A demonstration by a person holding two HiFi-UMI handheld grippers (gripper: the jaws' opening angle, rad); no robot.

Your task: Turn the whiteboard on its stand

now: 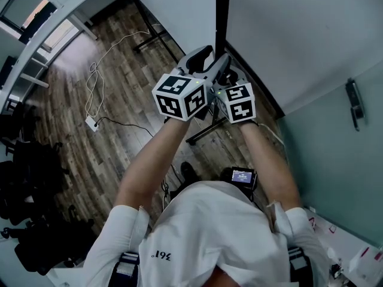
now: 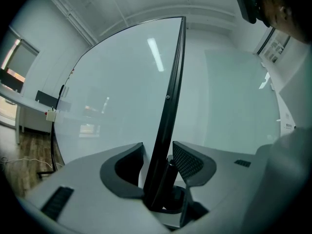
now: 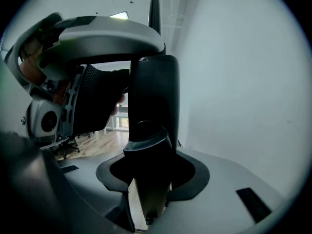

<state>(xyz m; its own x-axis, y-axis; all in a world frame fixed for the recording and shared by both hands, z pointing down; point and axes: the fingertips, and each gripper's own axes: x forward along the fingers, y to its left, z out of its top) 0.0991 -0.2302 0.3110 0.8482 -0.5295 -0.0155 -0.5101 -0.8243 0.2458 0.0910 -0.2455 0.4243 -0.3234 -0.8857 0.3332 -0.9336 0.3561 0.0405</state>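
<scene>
ok, both grippers are up on the vertical black frame edge (image 1: pixel 222 11) of the whiteboard (image 2: pixel 117 82). left gripper (image 2: pixel 158 155) is clamped on that edge: the thin frame runs up between its jaws, with the white face to its left. right gripper (image 3: pixel 151 174) is clamped on the same edge, frame filling its jaws, with the left one just above it. board is upright over the wooden floor (image 1: pixel 119 70), near a pale wall (image 2: pixel 234 91).
</scene>
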